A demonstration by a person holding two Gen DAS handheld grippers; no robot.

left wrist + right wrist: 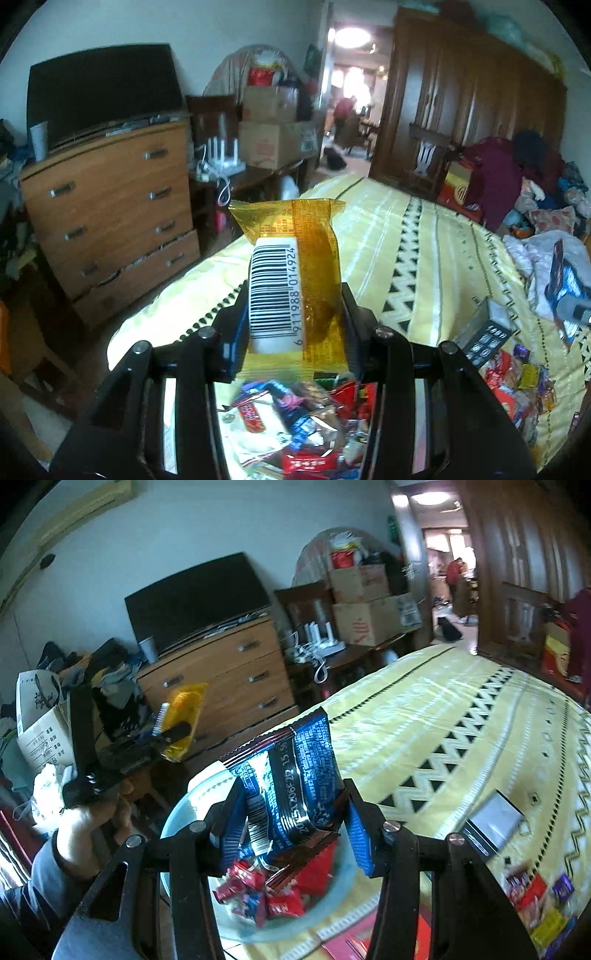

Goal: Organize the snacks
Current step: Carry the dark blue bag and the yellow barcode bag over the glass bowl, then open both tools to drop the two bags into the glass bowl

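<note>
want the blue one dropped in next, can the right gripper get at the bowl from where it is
Probably yes. The right gripper, shut on the blue snack packet, hangs just above the clear bowl, whose open top holds only loose red snacks. Nothing sits between them.

A barcode on a white label is seen on the yellow snack packet (291,280), with the digits 6 911988 014924 printed along its edge. On the back seam of the blue snack packet (295,775) a stamped date code is carried, of which only "15:56" and roughly "20251206F" can be made out. Print on the cardboard boxes (271,144) is too blurred to be read.
</note>
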